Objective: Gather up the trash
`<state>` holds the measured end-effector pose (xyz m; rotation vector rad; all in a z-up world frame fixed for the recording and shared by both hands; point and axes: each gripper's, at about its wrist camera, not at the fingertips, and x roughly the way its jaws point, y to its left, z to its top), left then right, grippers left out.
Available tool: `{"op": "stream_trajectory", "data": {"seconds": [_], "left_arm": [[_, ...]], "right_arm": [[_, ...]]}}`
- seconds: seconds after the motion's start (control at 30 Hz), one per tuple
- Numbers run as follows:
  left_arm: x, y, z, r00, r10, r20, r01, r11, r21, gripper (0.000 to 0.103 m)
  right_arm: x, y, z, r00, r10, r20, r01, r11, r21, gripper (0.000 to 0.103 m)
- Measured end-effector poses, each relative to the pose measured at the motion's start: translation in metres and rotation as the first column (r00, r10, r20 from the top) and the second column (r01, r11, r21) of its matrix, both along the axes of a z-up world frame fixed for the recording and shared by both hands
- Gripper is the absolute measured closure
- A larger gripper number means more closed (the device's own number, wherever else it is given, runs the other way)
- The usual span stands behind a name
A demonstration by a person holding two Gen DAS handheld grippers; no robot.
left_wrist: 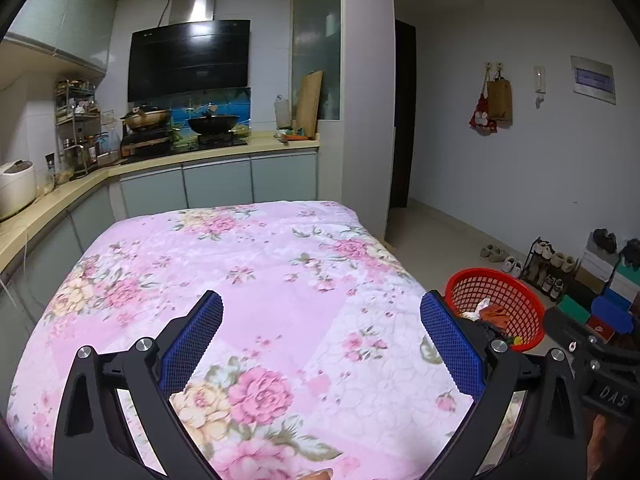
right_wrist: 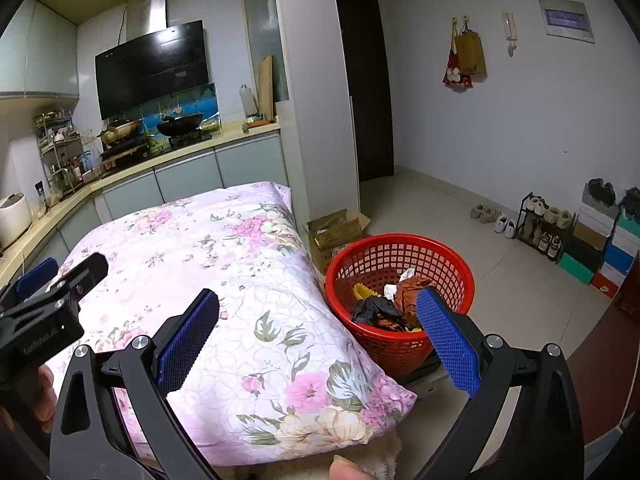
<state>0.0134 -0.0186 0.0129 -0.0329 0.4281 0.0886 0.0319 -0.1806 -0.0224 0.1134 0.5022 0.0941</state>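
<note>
A red plastic basket [right_wrist: 400, 256] stands on the floor to the right of a surface covered by a pink floral quilt [right_wrist: 208, 264]. It holds crumpled trash [right_wrist: 394, 304]: black, brown, white and yellow pieces. My right gripper [right_wrist: 318, 320] is open and empty, over the quilt's right edge beside the basket. My left gripper [left_wrist: 322, 320] is open and empty above the quilt [left_wrist: 248, 272]. The basket [left_wrist: 494, 300] shows at its right. No loose trash shows on the quilt.
A kitchen counter [left_wrist: 216, 152] with stove, woks and a rice cooker runs behind and to the left. A cardboard box [right_wrist: 334, 232] sits behind the basket. A shoe rack [right_wrist: 540, 224] and stacked shoe boxes [right_wrist: 600, 248] line the right wall. Tiled floor lies between.
</note>
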Motion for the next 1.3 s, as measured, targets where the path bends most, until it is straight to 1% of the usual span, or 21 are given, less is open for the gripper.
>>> {"op": "stream_trajectory", "data": {"seconds": [0.1,0.33,0.57,1.03,1.3], "left_arm": [[-0.008,0.004,-0.001,1.000,0.014,0.003,-0.014,1.000,0.000,0.007],[-0.021,0.003,0.001,1.000,0.011,0.018,-0.011,1.000,0.004,0.007],[-0.021,0.000,-0.001,1.000,-0.004,0.014,0.004,1.000,0.005,0.007],[-0.021,0.001,-0.006,1.000,-0.001,0.002,0.001,1.000,0.001,0.007],[-0.020,0.002,-0.008,1.000,-0.011,-0.001,0.011,1.000,-0.002,0.007]], "right_arm": [[-0.003,0.001,0.000,1.000,0.000,0.005,0.000,1.000,0.005,0.007],[-0.011,0.007,-0.001,1.000,-0.003,0.021,0.004,1.000,-0.025,0.007],[-0.011,0.004,0.000,0.999,-0.030,0.015,0.031,0.999,-0.022,0.007],[-0.009,0.008,-0.005,0.999,-0.026,-0.019,0.025,0.999,-0.028,0.007],[-0.009,0.007,-0.005,0.999,-0.034,-0.020,0.033,0.999,-0.028,0.007]]}}
